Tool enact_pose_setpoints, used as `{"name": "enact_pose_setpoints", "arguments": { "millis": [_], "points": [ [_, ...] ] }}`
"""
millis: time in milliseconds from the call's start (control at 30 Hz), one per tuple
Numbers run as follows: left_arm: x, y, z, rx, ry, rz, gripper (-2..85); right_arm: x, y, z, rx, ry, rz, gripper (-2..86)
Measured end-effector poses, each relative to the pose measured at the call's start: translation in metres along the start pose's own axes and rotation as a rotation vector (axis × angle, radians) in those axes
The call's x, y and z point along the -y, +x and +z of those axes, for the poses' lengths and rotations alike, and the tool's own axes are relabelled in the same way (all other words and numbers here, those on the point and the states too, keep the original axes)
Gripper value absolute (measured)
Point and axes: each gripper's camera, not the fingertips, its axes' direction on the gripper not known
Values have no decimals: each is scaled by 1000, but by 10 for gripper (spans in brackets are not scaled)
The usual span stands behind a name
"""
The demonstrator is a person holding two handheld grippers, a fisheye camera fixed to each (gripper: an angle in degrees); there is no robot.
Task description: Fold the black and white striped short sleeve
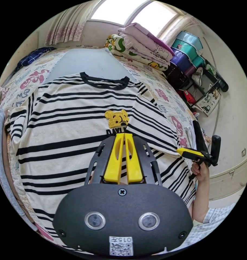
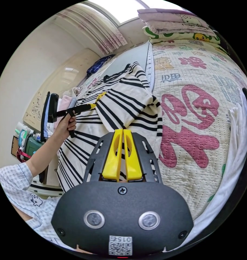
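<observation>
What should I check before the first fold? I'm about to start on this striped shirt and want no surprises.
1. Black and white striped short-sleeve shirt lies spread face up on the quilted patterned bed cover: ok.
2. Left tongs closed, hovering above the shirt's chest, holding no cloth: ok.
3. Right tongs closed, above the shirt's edge near a sleeve; whether they touch cloth: cannot tell.
4. Sleeve on the right tongs' side laid flat: not ok, it looks bunched.
5. Shirt's hem on the bed: not ok, it hangs over the near edge.
6. Stack of folded blankets away from the shirt: ok.
</observation>
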Motion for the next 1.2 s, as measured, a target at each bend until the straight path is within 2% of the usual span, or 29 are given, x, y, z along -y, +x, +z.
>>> {"name": "enact_pose_setpoints", "arguments": {
  "millis": [433, 600, 767, 900, 1067, 1200],
  "points": [
    [-18, 8, -8, 111, 4, 56, -7, -29, 4, 24, -63, 27, -38, -7],
    [-25, -3, -13, 76, 3, 41, -7, -36, 1, 19, -142, 2, -20, -5],
    [-32, -14, -18, 34, 1, 21, -7, -39, -9, 12, -20, 121, -100, -5],
    [-39, -25, -24, -14, 3, 8, -4, -32, 2, 45, -71, 25, -17, -5],
    [-64, -56, -79, 14, 189, -39, 27, -39, 27, 42, 6, 56, 31, -5],
    [-98, -125, -139, 239, 356, -245, 76, -39, 40, 51, 18, 19, 48, -6]
  ]
}}
